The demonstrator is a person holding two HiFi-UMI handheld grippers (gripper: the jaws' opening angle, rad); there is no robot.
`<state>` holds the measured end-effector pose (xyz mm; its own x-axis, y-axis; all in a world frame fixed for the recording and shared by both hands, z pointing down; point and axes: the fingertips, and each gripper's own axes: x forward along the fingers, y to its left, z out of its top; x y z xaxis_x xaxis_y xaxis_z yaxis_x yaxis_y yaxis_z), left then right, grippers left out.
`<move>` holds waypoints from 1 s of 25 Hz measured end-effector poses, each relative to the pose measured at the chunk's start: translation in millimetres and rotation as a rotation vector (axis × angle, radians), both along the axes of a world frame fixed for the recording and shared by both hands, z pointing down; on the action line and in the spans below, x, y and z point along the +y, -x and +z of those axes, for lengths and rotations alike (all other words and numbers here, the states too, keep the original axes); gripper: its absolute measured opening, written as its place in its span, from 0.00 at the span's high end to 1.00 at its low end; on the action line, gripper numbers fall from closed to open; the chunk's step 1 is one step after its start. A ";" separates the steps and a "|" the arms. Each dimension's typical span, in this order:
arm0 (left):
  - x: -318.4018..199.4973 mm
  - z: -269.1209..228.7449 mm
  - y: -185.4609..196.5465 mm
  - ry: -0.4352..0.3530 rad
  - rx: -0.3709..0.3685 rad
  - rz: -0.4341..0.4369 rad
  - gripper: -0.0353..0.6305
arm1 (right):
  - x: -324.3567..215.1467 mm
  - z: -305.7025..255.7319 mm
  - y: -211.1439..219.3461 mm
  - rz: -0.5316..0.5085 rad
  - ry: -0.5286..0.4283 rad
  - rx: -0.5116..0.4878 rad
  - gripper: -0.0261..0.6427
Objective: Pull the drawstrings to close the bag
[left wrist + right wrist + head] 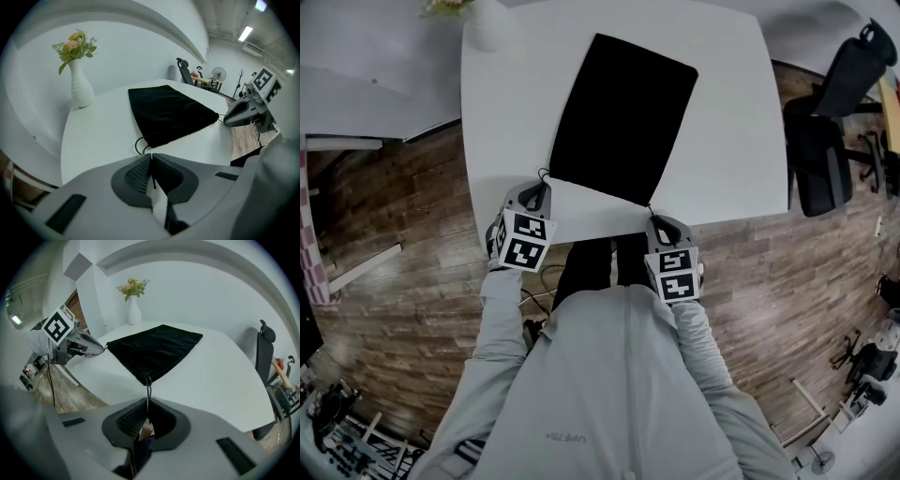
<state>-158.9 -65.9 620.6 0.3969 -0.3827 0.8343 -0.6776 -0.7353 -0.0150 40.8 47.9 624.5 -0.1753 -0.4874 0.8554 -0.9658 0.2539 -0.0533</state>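
Observation:
A flat black drawstring bag [623, 117] lies on the white table [741, 141], its mouth toward the near edge. My left gripper [542, 184] sits at the bag's near left corner, jaws together on the left drawstring [139, 143], which loops out of that corner. In the left gripper view the left gripper [151, 156] has a thin cord end pinched between its pads. At the near right corner my right gripper [653, 215] is shut on the right drawstring [148, 389]. The cord runs straight from the bag's corner [145, 376] into the right gripper [147, 401].
A white vase with flowers [487, 23] stands at the table's far left corner, behind the bag. A black office chair [820, 159] is on the wooden floor right of the table. Both grippers are at the table's near edge.

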 end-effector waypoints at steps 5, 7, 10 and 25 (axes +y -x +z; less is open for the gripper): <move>1.0 0.9 0.4 -0.008 -0.024 -0.013 0.91 | -0.1 -2.3 -7.5 0.020 -0.009 -0.020 0.91; 0.1 0.4 3.0 -0.011 -0.036 -0.026 0.91 | -0.4 -5.6 -13.2 0.036 -0.015 -0.026 0.91; -3.0 -3.2 13.2 -0.024 -0.051 -0.055 0.91 | -3.1 -12.7 -25.8 0.057 -0.029 -0.023 0.91; -8.1 0.9 29.7 -0.043 -0.140 -0.066 0.79 | -16.6 -16.2 -41.6 0.042 -0.034 -0.032 0.91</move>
<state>-188.6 -74.1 621.6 0.2507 -0.4406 0.8620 -0.7137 -0.6857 -0.1430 82.5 31.3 608.4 -0.1812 -0.5234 0.8326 -0.9735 0.2156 -0.0764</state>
